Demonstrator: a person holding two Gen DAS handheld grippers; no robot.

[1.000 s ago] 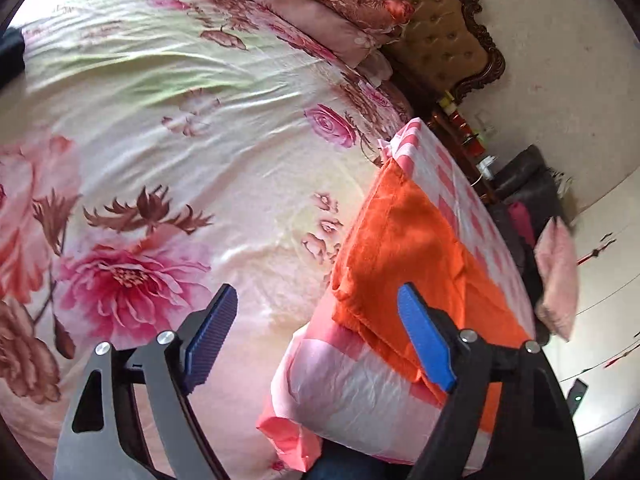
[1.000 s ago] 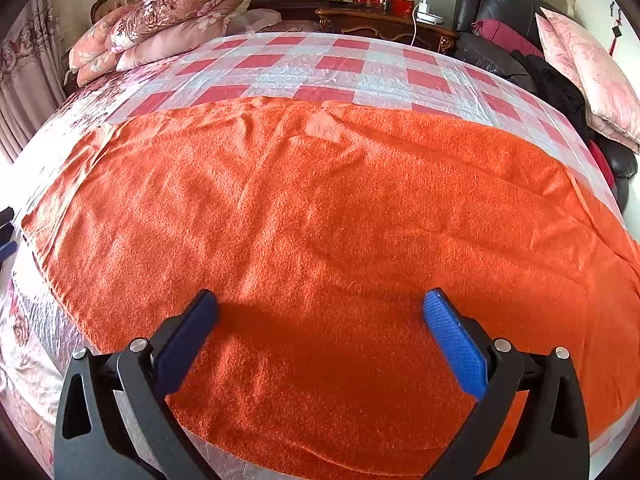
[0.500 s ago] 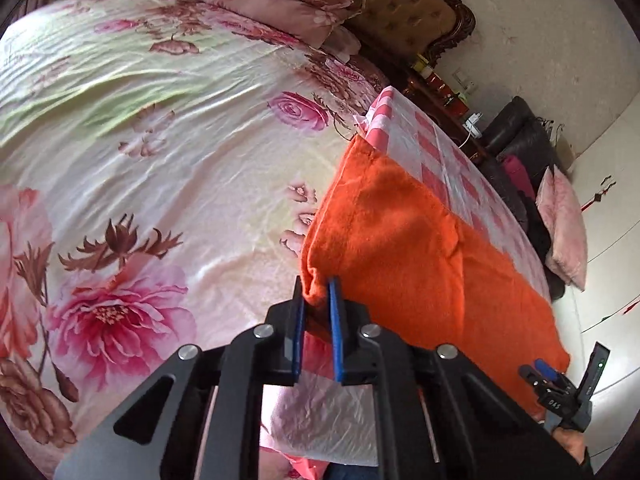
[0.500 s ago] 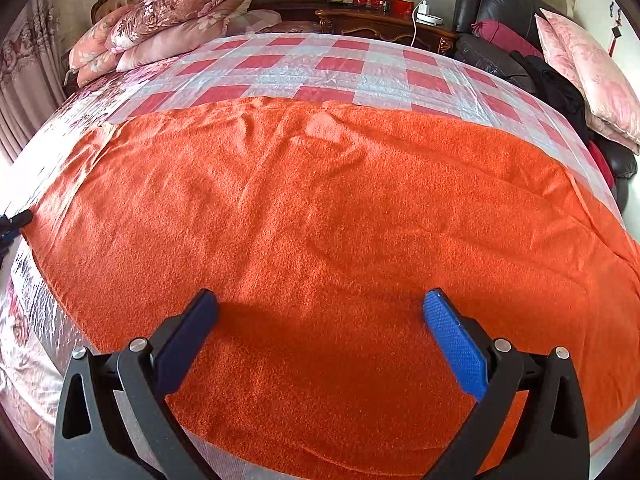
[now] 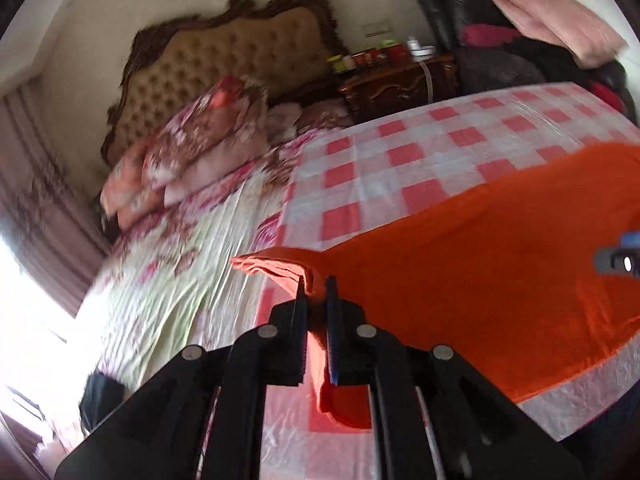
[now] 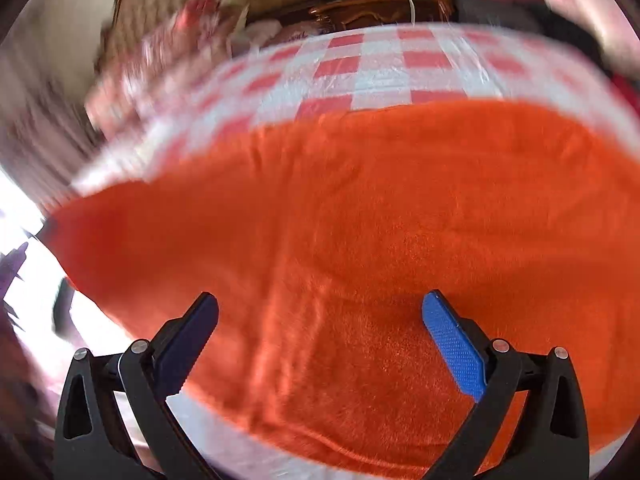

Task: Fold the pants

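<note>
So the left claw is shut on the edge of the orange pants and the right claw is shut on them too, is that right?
Not quite. The left claw is shut on the edge of the orange pants, but the right claw is open: the right wrist view shows its fingers spread wide above the fabric, gripping nothing.

We note daylight entering from 8 to 9 o'clock in both views, overexposed to white. The right wrist view is heavily motion-blurred toward the rim; only the pants [image 6: 360, 240] centre stays fairly sharp. The left wrist view blurs the pillows [image 5: 192, 148]. Fisheye curvature bends the edges, with dark vignetted corners.
</note>
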